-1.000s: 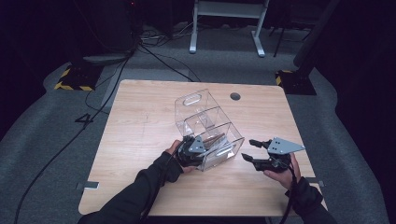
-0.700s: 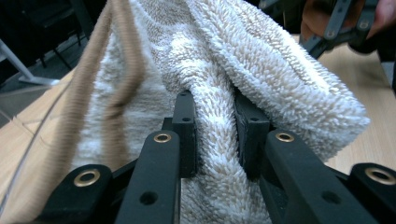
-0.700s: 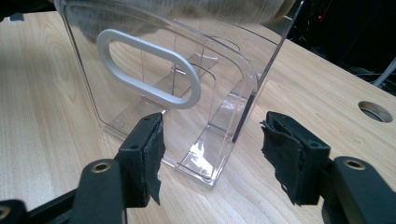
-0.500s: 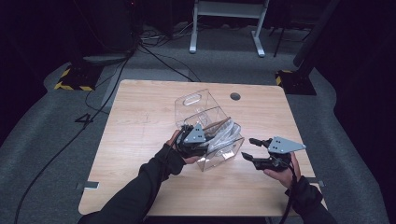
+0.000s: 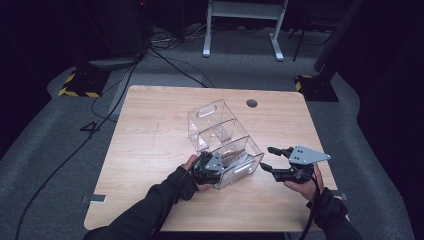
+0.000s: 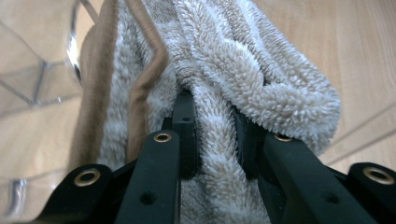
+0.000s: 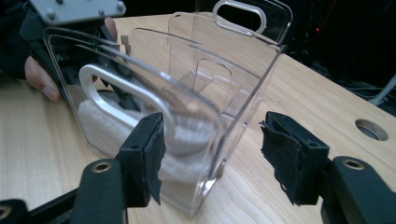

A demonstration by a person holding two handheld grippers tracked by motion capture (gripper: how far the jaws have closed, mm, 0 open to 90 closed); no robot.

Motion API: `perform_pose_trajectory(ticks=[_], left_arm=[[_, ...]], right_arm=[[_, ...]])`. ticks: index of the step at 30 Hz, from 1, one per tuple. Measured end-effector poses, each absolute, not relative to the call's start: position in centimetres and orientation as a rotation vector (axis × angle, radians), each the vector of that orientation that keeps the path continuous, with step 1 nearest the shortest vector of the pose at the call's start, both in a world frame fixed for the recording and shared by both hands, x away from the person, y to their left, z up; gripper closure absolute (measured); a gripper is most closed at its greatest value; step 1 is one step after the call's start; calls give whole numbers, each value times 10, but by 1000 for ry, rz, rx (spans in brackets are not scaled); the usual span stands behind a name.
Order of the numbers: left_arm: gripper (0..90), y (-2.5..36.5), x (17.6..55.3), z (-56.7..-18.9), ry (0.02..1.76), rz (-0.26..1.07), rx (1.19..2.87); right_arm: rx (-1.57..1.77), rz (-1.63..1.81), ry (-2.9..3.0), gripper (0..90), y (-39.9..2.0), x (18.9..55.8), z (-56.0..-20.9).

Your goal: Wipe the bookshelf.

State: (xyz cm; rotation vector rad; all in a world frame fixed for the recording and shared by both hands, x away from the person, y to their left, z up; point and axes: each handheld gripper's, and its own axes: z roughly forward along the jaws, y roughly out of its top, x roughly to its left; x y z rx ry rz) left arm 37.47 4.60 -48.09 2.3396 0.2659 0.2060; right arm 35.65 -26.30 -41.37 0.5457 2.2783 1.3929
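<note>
Inside the clear box (image 5: 222, 145), we pinch a fluffy towel (image 6: 243, 88).

At the near end of the clear box, which sits mid-table (image 5: 150, 130), our left gripper (image 5: 209, 167) has its jaws pressed together on a fold of the beige towel with its brown edge. Just to the right of the box, our right gripper (image 5: 272, 157) rests with jaws spread and nothing between the pads, its tips facing the box's near corner.

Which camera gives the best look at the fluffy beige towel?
The left gripper view: the towel sits close up, its pile and brown edging sharp, pinched between the left gripper. The right gripper view shows it pale and blurred through the clear box. The high view shows a small brownish patch inside that box.
</note>
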Motion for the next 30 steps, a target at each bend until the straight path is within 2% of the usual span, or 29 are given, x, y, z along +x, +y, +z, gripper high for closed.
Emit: perform_pose_trajectory(ticks=[15, 19, 24, 27, 30], left_arm=[[738, 71, 380, -483, 268, 182, 2353], [734, 76, 384, -482, 291, 217, 2360], [735, 82, 388, -482, 294, 234, 2362], [736, 82, 389, -482, 291, 222, 2363], [737, 83, 390, -481, 292, 214, 2364]], right_arm=[[377, 1392, 2375, 434, -230, 355, -411], [382, 1390, 2374, 509, -227, 357, -411], [376, 1372, 2379, 534, -224, 356, -412], [337, 1403, 2394, 584, -224, 355, -407], [290, 1327, 2401, 522, -215, 356, -406]])
